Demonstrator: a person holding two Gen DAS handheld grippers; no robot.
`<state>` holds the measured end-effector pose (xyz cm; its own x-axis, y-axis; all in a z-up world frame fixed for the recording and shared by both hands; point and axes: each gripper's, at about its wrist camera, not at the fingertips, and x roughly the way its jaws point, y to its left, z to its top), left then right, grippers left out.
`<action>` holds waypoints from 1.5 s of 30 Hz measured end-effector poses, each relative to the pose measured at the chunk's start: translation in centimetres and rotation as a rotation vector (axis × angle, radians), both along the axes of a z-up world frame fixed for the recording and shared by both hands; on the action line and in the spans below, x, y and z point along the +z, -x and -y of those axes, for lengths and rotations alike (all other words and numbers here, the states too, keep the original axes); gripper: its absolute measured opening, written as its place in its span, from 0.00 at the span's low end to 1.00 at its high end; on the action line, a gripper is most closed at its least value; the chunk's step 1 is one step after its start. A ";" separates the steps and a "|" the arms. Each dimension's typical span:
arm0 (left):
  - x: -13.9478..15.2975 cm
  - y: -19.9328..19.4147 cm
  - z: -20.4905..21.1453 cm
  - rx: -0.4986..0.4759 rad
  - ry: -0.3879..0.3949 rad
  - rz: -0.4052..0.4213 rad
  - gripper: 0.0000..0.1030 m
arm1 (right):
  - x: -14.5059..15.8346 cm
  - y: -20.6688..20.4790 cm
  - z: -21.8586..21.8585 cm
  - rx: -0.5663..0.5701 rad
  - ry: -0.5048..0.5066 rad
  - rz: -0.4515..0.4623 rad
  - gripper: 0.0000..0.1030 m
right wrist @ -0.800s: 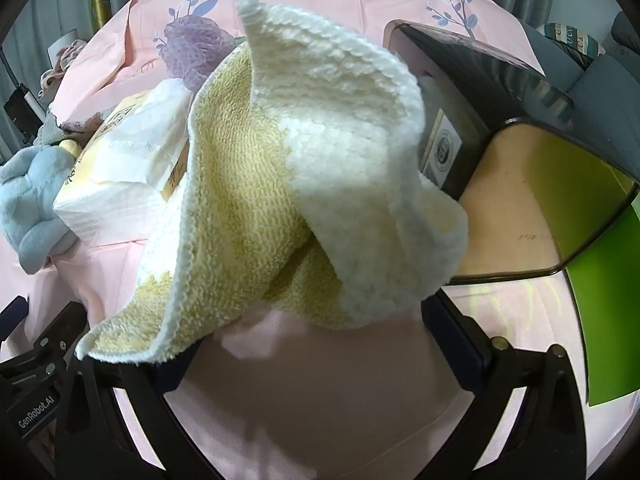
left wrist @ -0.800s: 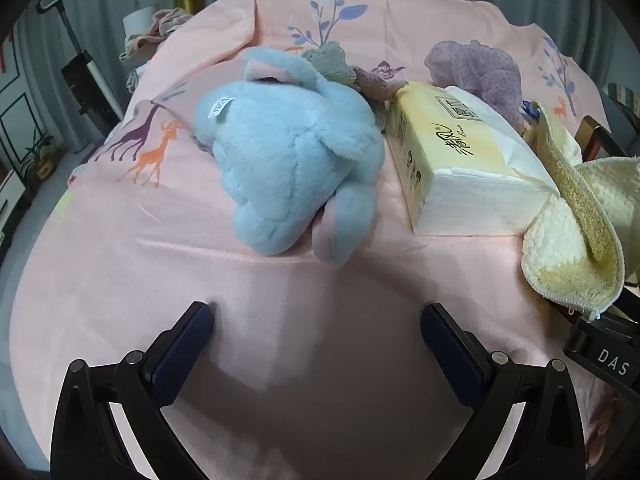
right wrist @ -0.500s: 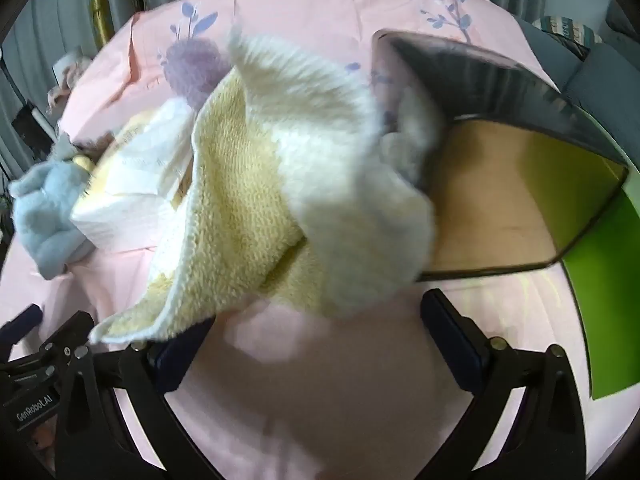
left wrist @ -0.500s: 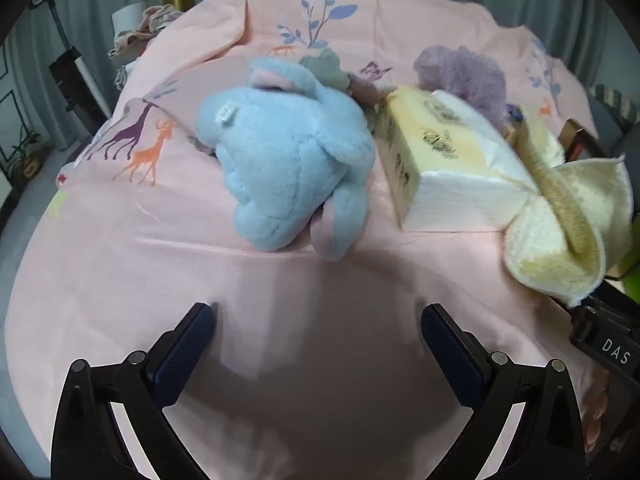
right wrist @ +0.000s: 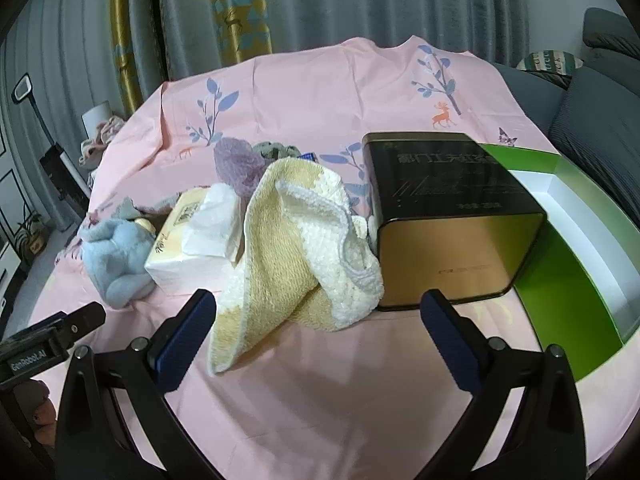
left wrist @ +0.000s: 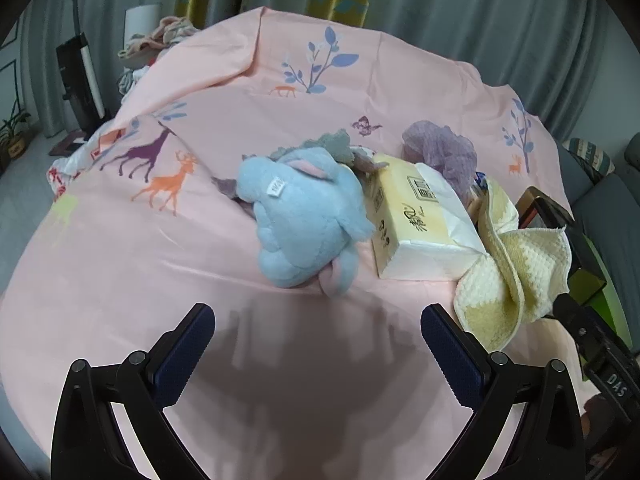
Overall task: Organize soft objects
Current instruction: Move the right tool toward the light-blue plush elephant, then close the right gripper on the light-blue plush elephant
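Yellow towel (right wrist: 288, 248): yellow/cream knit, crumpled on pink sheet (right wrist: 320, 380), just ahead of R fingers, leaning on tissue pack (right wrist: 192, 240) on its L and touching gold-black tin (right wrist: 452, 232) on its R.
R gripper (right wrist: 318, 328): jaws wide apart, nothing held; both blue pads off the towel.
L gripper (left wrist: 318, 344): jaws wide apart, empty, over bare sheet.
Blue plush (left wrist: 304, 224): ahead of L fingers, slightly R; white sewn tag w/ print too small to read.
Writing: tissue pack has black chars + QR-type square, not legible; tin lid has gold chars + script line, blurred; "GenRobot.AI" on other gripper's body at lower L of R view, "DAS" on it at lower R of L view.
Purple cloth (left wrist: 440, 152): behind tissue pack, partly hidden.
Green box (right wrist: 572, 248): R of tin, white inside, cut off by frame edge.
Grey-green soft item (left wrist: 332, 144): behind plush, mostly hidden, can't ID.
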<state>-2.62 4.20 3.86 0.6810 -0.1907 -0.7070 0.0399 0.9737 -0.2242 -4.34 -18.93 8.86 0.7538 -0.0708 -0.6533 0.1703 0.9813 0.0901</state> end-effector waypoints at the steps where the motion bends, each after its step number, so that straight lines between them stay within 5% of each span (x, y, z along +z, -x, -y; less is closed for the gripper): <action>1: 0.2 0.1 -0.1 0.000 -0.006 0.008 1.00 | -0.2 0.7 0.3 0.002 -0.002 0.008 0.98; 9: 1.6 0.1 -0.6 0.008 0.028 0.009 0.92 | -0.9 1.4 2.4 -0.004 -0.050 -0.003 0.74; 16: 1.9 -0.2 -1.6 0.033 0.044 -0.008 0.82 | -0.9 1.4 2.4 0.009 -0.092 -0.022 0.75; 20: 2.1 -0.3 -3.1 0.059 0.053 -0.018 0.72 | 0.2 0.9 1.4 0.074 -0.200 -0.043 0.77; 24: 2.0 -0.7 -4.8 0.102 0.080 -0.043 0.68 | 1.5 -1.2 -1.5 0.200 -0.346 -0.066 0.92; 28: 2.1 -0.8 -6.2 0.123 0.081 -0.045 0.67 | 1.2 -5.4 -6.7 0.286 -0.458 -0.188 0.93; 35: 1.7 -1.5 -8.7 0.172 0.125 -0.078 0.67 | -0.7 -11.2 -13.7 0.285 -0.494 -0.336 0.92; 39: 1.6 -1.8 -9.8 0.183 0.165 -0.090 0.67 | -2.6 -13.1 -14.7 0.226 -0.474 -0.413 0.83; 42: 1.6 -1.8 -10.4 0.186 0.195 -0.098 0.67 | -3.4 -13.7 -14.5 0.216 -0.480 -0.408 0.85; 45: 1.5 -1.9 -10.9 0.190 0.244 -0.112 0.67 | -3.0 -13.3 -14.4 0.225 -0.461 -0.386 0.76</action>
